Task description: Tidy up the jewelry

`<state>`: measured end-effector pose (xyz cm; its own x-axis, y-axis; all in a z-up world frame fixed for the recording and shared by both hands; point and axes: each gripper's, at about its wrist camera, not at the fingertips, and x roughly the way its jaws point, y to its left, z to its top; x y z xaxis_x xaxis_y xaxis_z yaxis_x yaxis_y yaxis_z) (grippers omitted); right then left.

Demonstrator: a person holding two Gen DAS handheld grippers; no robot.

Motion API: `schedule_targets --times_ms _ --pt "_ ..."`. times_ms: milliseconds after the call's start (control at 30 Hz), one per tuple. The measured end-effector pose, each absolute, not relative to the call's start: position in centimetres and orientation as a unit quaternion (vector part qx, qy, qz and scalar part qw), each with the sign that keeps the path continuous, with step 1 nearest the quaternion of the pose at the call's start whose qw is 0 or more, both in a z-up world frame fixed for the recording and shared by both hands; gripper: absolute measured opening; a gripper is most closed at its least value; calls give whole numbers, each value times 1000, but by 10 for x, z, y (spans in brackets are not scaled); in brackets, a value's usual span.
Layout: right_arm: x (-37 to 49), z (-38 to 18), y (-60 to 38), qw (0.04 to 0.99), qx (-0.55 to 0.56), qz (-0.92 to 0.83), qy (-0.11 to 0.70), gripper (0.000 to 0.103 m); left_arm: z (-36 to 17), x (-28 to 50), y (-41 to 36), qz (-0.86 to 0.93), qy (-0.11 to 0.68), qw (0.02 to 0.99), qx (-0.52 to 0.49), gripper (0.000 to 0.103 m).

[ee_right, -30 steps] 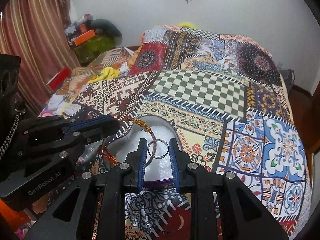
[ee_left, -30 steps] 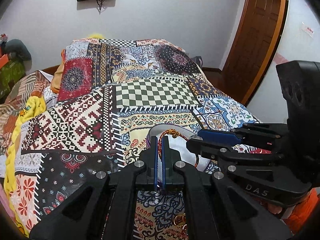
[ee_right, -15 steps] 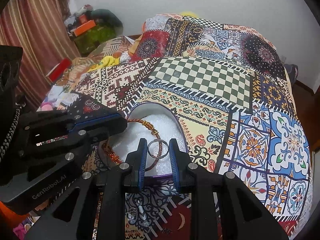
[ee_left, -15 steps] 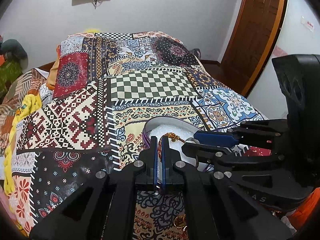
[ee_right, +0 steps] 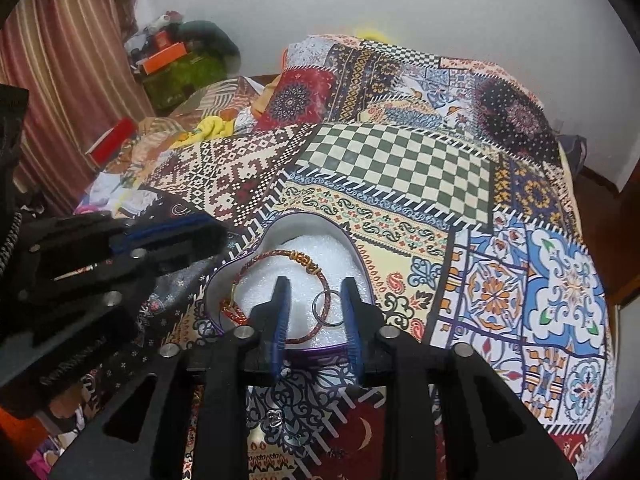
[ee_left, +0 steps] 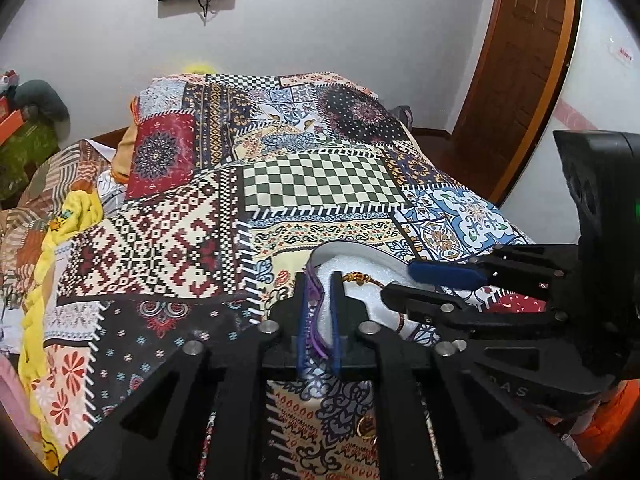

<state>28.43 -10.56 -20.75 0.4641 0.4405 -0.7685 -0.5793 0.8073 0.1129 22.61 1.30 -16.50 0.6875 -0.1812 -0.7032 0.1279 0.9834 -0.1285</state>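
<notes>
A: What is worrying you here?

B: The right gripper (ee_right: pixel 314 306) is hanging over the heart-shaped box (ee_right: pixel 352 256) with its jaws spread, and the silver ring (ee_right: pixel 327 309) is lying on the white foam just beside the right-hand finger. Any sideways drift is likely nudging the ring or catching the bracelet (ee_right: pixel 280 280).

A: And the other one?

B: The left gripper (ee_left: pixel 319 312) is sitting at the box's (ee_left: pixel 340 249) left rim, jaws slightly parted around the purple wall, not pinching anything. Lifting carelessly is risking a tipped box on the soft bed (ee_right: pixel 400 168).

A: What is the box holding?

B: The beaded red-and-gold bracelet and the ring, both resting inside on the foam.
</notes>
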Motion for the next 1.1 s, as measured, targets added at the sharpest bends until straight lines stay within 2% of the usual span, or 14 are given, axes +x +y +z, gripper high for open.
schedule_targets --times_ms 100,200,300,400,700,1100 --pt "280 -201 -107 857 -87 293 414 28 -162 221 17 -79 387 918 -36 22" --pt "276 -195 -109 862 -87 289 407 29 -159 214 20 -81 390 916 -38 23" --pt "271 -190 -114 867 -85 282 402 35 -154 207 19 -82 390 917 -36 29" --pt "265 -183 -119 872 -83 277 395 36 -149 198 17 -82 385 919 -29 35" --pt "248 -167 -134 881 -75 269 382 37 -140 173 11 -84 380 921 -14 40" --pt "230 -178 -140 876 -75 265 397 37 -155 161 18 -81 407 909 -23 41"
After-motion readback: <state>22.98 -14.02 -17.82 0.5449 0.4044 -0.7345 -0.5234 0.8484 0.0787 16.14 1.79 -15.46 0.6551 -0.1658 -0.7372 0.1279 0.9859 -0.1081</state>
